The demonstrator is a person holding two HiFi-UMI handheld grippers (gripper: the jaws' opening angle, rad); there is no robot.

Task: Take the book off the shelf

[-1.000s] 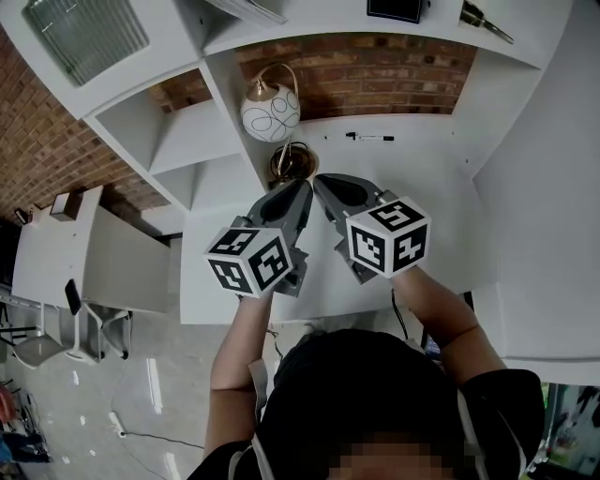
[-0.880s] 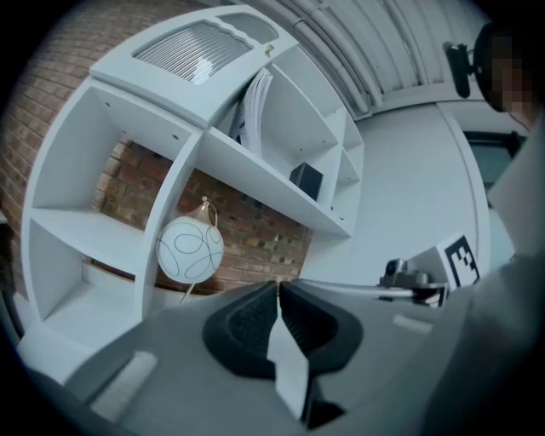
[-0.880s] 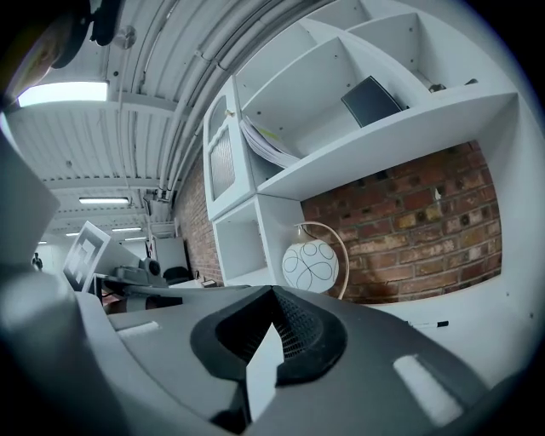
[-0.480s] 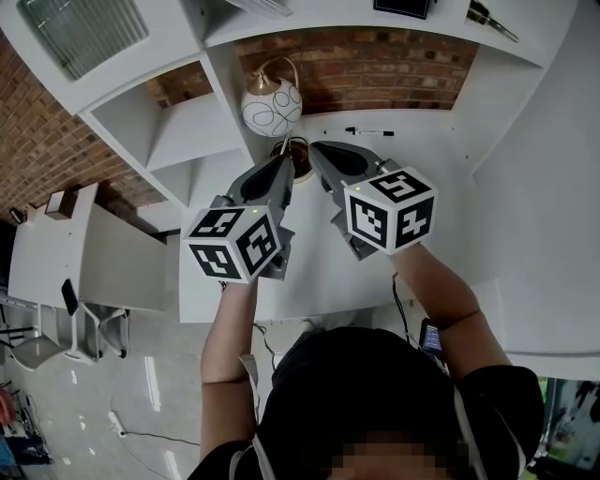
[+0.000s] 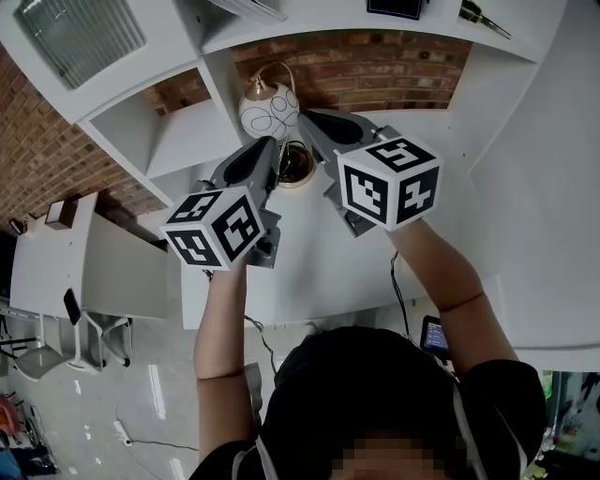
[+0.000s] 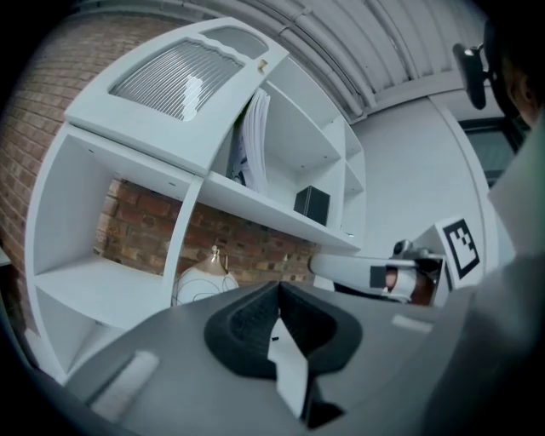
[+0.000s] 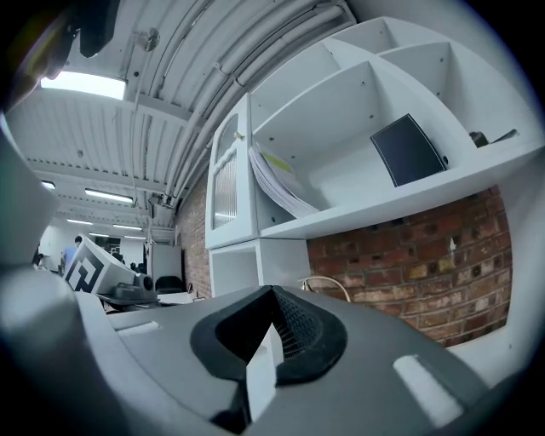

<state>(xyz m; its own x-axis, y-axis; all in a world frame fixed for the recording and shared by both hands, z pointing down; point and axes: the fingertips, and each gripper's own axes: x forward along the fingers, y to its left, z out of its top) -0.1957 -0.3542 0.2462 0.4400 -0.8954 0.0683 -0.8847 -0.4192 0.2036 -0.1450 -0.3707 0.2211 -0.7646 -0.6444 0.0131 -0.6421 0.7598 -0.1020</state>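
Observation:
A dark, thin book (image 7: 409,150) leans against the back of the upper shelf compartment; it also shows as the dark book (image 6: 312,204) and the dark book (image 5: 398,7). A floppy white-paged book (image 6: 251,140) slumps against the divider at that compartment's left end, seen too as the white book (image 7: 277,180). My left gripper (image 5: 271,146) and right gripper (image 5: 311,118) are held side by side in the air below the shelf, pointing level at it. The left gripper (image 6: 278,287) and the right gripper (image 7: 272,291) both have their jaw tips together with nothing between them.
A round white lamp (image 5: 270,111) with a brass base (image 5: 293,165) stands on the white desk (image 5: 422,253), just ahead of both grippers. A ribbed-glass cabinet door (image 5: 80,37) lies left of the shelf. A small tool (image 5: 485,19) sits on the shelf at right. Brick wall behind.
Both grippers have risen and moved up the picture toward the shelf. The left one's cube has drifted left. Their jaws look the same as before.

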